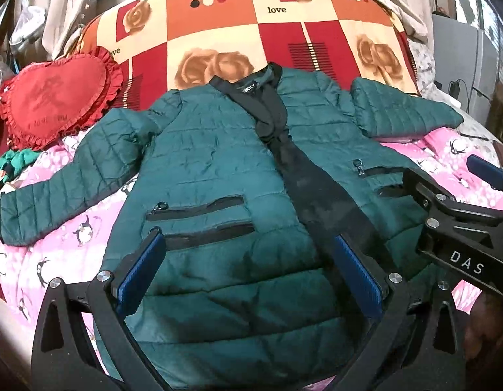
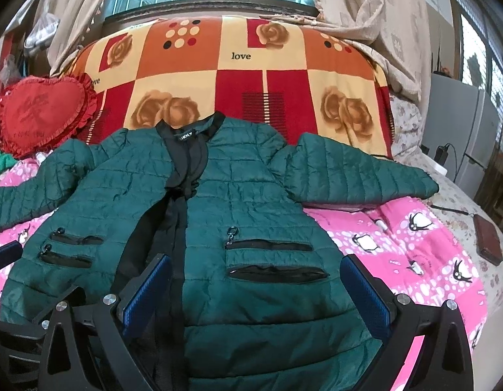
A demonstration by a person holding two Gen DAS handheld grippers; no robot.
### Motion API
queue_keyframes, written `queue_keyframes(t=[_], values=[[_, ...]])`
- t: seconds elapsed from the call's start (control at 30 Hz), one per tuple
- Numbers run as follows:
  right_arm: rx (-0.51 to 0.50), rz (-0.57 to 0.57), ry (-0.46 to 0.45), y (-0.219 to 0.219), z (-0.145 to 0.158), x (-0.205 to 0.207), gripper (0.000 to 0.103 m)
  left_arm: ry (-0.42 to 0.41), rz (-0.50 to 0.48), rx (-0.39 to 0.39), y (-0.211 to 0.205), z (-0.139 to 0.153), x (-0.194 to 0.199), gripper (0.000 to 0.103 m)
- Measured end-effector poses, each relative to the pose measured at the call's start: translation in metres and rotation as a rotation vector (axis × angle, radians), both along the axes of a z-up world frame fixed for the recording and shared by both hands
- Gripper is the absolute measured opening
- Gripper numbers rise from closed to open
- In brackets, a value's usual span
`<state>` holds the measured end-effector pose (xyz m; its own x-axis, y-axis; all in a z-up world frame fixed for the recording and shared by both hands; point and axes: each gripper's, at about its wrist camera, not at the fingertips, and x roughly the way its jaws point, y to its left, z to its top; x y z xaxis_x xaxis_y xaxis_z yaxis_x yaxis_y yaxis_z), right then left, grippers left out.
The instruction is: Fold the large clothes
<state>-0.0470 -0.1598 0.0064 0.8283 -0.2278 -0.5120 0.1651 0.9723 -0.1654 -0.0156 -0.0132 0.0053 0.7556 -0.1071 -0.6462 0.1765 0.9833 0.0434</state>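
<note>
A dark green quilted jacket (image 1: 202, 163) (image 2: 258, 195) lies front up on the bed, sleeves spread out to both sides. A black placket runs down its middle, with zipped pockets on each side. My left gripper (image 1: 248, 247) is open above the jacket's lower left half, its blue pads wide apart with nothing between them. My right gripper (image 2: 256, 270) is open too, over the lower right half near the pocket zips (image 2: 271, 257). The right gripper (image 1: 447, 179) also shows at the right edge of the left wrist view. The hem is hidden behind the grippers.
A pink penguin quilt (image 2: 398, 247) covers the bed, with a red and orange "love" blanket (image 2: 238, 75) behind the jacket. A red heart pillow (image 1: 55, 97) lies at the left. A brown wallet (image 2: 487, 239) and a cable lie at the right. Curtains and a window are behind.
</note>
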Motion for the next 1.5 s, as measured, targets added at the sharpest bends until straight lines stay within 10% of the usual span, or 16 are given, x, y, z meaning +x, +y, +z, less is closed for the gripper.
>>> queue_keyframes(t=[0.77,1.03,1.17,1.5], values=[[-0.054,0.012,0.001,0.008,0.001,-0.002,0.102,0.002,0.005,-0.009,0.001,0.003,-0.002,0.102],[-0.022,0.061,-0.065,0.002,0.012,0.015,0.102,-0.081,0.195,-0.179,0.060,0.033,0.045,0.102],[0.048,0.052,-0.102,-0.010,0.007,0.042,0.102,-0.045,0.283,-0.157,0.077,0.016,0.079,0.102],[0.146,0.007,0.134,-0.026,-0.035,0.092,0.102,0.183,0.326,-0.201,0.089,-0.038,0.100,0.102]])
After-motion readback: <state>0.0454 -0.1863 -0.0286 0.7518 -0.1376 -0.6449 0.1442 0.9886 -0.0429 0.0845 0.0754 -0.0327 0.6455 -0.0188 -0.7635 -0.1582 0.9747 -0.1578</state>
